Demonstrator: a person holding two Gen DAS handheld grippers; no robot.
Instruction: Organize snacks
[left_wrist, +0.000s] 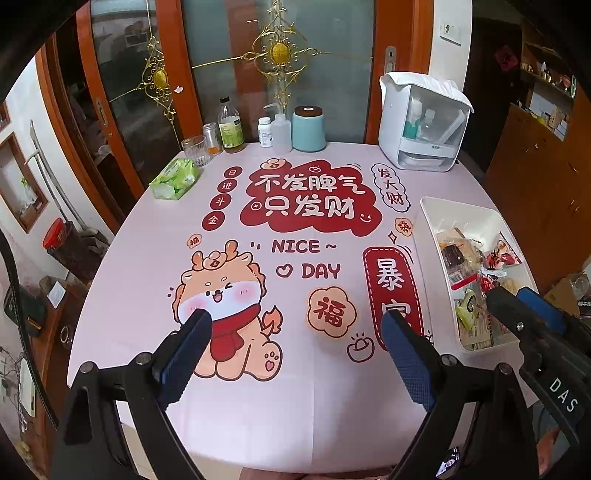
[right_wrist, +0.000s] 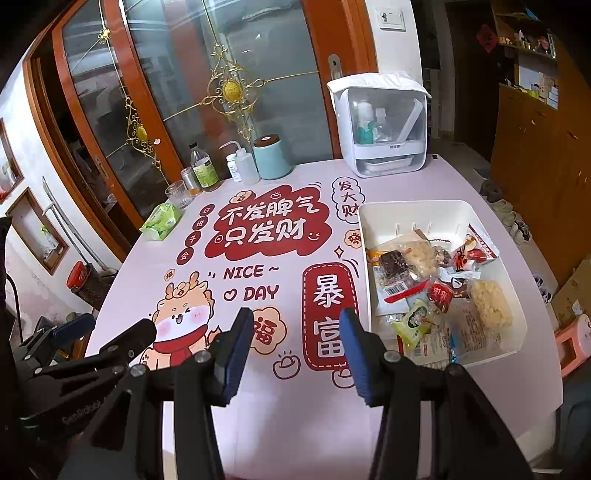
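A white bin (right_wrist: 364, 236) at the table's right side holds several wrapped snacks, among them a yellow-green packet (right_wrist: 413, 321), a red packet (right_wrist: 441, 295), a pale puffed cake (right_wrist: 491, 302) and a dark brown bar (right_wrist: 395, 262). The same bin (left_wrist: 424, 221) lies at the right of the left wrist view. My right gripper (right_wrist: 295, 325) hovers open over the tablecloth just left of the bin, nothing between its blue pads. My left gripper (left_wrist: 297, 325) is open wide above the printed dragon, also empty. Each gripper shows in the other's view: right gripper (left_wrist: 511, 299), left gripper (right_wrist: 110, 328).
The pink printed tablecloth (right_wrist: 295, 406) covers the table. Along the far edge stand a green tissue pack (left_wrist: 173, 179), a glass (left_wrist: 194, 149), bottles (left_wrist: 229, 125), a teal canister (left_wrist: 308, 127) and a white box with a clear front (left_wrist: 424, 125). A pink stool (right_wrist: 576, 343) sits right of the table.
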